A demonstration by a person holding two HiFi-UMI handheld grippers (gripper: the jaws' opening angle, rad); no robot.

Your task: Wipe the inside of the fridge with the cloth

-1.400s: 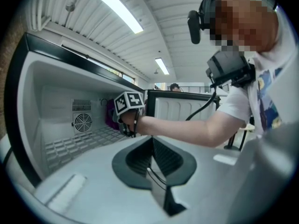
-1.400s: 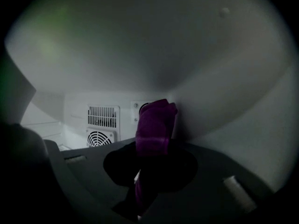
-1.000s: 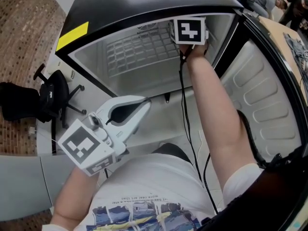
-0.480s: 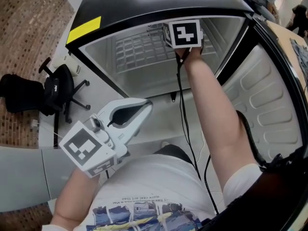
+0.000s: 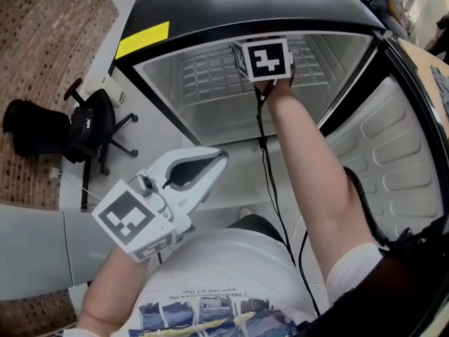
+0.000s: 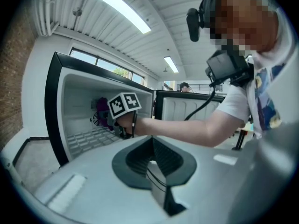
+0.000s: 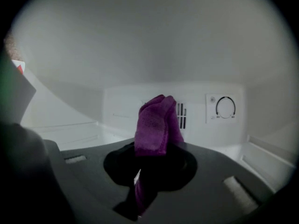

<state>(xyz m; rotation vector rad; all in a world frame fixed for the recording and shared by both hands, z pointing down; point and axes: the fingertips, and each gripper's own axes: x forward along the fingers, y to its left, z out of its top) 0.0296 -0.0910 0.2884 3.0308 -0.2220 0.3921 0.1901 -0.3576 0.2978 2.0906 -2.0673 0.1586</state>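
The right tool (image 7: pixel 148 169) was reached deep into the fridge (image 5: pixel 165 93), its jaws clamped on the purple cloth (image 7: pixel 156 122). The cloth was gripped low down, so a folded wad stood proud of the jaw tips and a short tail hung beneath them. That left soft fabric, not hard plastic, as the part that would meet the liner. The wad pointed at the back wall (image 7: pixel 140 104), in front of the vent (image 7: pixel 181 115) and just left of the dial (image 7: pixel 225 107). Whether it was pressing on the wall or hanging just short of it could not be told, since the right gripper view flattens the depth. In the head view the arm ran straight in over the wire shelf (image 5: pixel 210 76), with the cable (image 5: pixel 270 181) trailing down along it, which suited a sweep across the rear panel.

The left tool (image 6: pixel 153 164) had its jaws closed together with nothing between them. It was held back outside the fridge, low and near the person's body, well apart from the working arm. That likely kept it out of the way, since the wipe needed only one tool. The door (image 5: pixel 393 160) stood wide open to the right, leaving the whole opening free for the arm
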